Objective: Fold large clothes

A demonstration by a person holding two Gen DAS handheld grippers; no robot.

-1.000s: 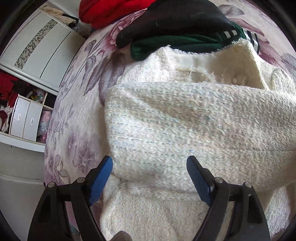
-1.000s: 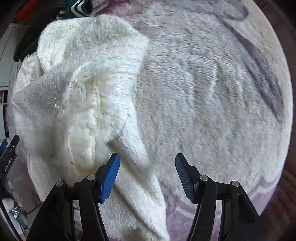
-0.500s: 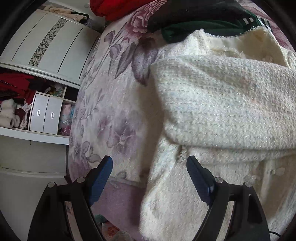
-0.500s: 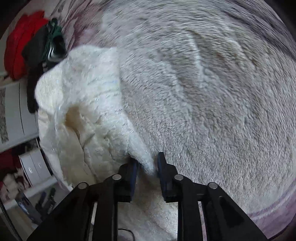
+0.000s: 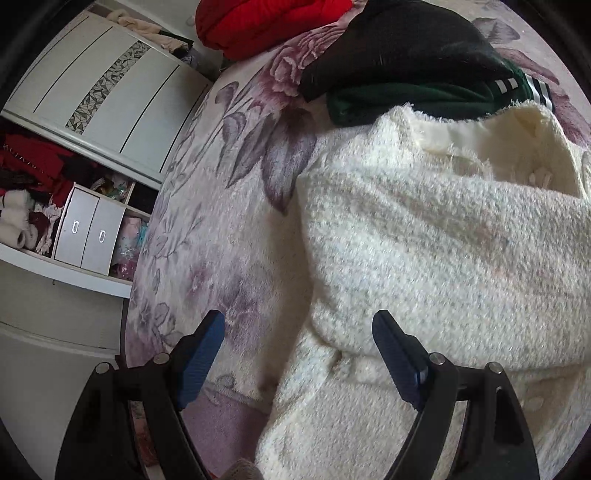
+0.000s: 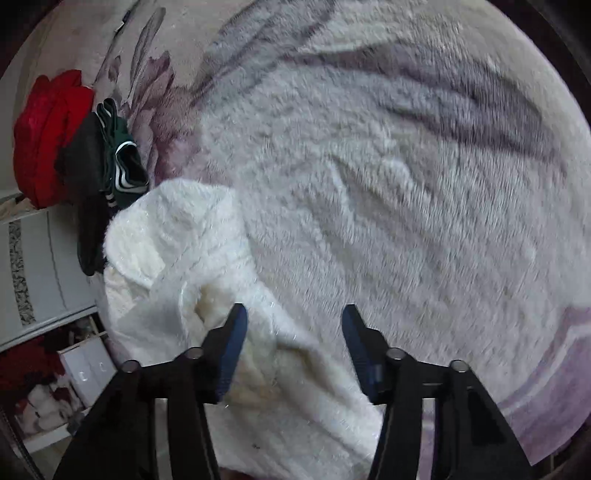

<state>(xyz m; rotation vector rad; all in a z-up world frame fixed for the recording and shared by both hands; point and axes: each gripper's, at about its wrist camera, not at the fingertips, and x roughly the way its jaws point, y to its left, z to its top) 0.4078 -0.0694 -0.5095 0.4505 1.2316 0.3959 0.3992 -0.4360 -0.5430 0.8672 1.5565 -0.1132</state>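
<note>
Cream, fuzzy knit makes up the large garment (image 5: 424,251), which is lying folded over itself on the floral plush blanket (image 5: 221,206), just beside a black and green pile of clothes (image 5: 406,62). Above its edge the left gripper (image 5: 299,343) is hovering with its jaws wide and nothing between them. The right gripper (image 6: 293,332) is opening its jaws over a cream fold, its pads not pressing on the cloth.

I count one cream fuzzy garment (image 5: 436,251), one black garment (image 5: 399,48), one green striped one (image 5: 424,99), one red one (image 5: 266,22), one floral blanket (image 6: 388,184), two small drawers (image 5: 86,236), my two grippers.
</note>
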